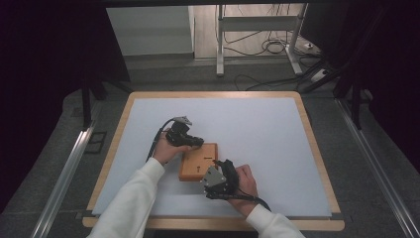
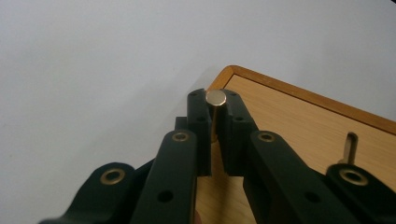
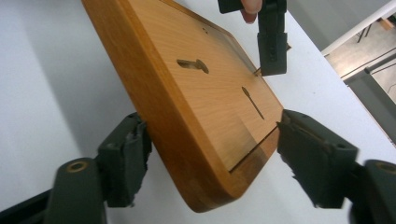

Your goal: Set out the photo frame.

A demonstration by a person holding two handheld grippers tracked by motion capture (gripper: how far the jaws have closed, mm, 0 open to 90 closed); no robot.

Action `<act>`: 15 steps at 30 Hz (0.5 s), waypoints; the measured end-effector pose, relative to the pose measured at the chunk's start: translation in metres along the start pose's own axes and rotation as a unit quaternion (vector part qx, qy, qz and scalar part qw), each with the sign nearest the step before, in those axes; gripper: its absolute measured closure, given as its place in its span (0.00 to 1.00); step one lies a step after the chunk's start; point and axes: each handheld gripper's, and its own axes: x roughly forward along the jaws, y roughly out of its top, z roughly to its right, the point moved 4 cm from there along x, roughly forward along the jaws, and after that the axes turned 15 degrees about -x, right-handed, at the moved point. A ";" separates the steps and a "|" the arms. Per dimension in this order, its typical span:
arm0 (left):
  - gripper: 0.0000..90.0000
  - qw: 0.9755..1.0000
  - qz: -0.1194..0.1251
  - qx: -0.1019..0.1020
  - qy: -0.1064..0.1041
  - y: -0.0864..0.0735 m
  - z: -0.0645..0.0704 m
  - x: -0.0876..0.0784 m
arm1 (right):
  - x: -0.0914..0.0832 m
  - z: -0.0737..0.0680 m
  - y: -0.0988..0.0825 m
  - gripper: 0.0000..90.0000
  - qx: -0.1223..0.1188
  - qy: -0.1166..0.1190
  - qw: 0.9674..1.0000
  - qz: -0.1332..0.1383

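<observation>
White covered the table [image 1: 277, 134], and near its centre lay the wooden board [image 1: 198, 161] with keyhole slots. At the board's five o'clock corner the right gripper [image 3: 210, 154] straddled it, pads pressing both edges; at eleven o'clock the left gripper [image 2: 215, 128] (jaws nearly together) pinched a small brass pin [image 2: 215, 100] upright.

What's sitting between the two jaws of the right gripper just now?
In the right gripper view, a corner of the wooden board sits between the right gripper jaws. The left jaw touches its side; whether the right jaw presses is unclear.
</observation>
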 end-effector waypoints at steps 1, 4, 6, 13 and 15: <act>0.94 1.000 0.001 -0.001 0.000 0.000 0.000 0.000 | 0.000 0.001 0.000 0.32 -0.001 0.001 1.000 0.001; 0.93 1.000 0.005 -0.005 0.000 0.000 -0.001 0.001 | -0.002 0.006 0.001 0.35 -0.002 -0.001 1.000 0.000; 0.92 1.000 0.005 -0.004 0.003 0.001 -0.001 0.001 | -0.004 0.009 0.001 0.39 -0.002 -0.004 1.000 0.004; 0.90 1.000 0.007 -0.002 0.006 0.001 -0.002 0.001 | -0.007 0.014 0.003 0.47 -0.008 -0.008 1.000 0.006; 0.90 1.000 0.007 -0.002 0.008 0.001 -0.002 0.001 | -0.007 0.015 0.003 0.48 -0.010 -0.007 1.000 0.005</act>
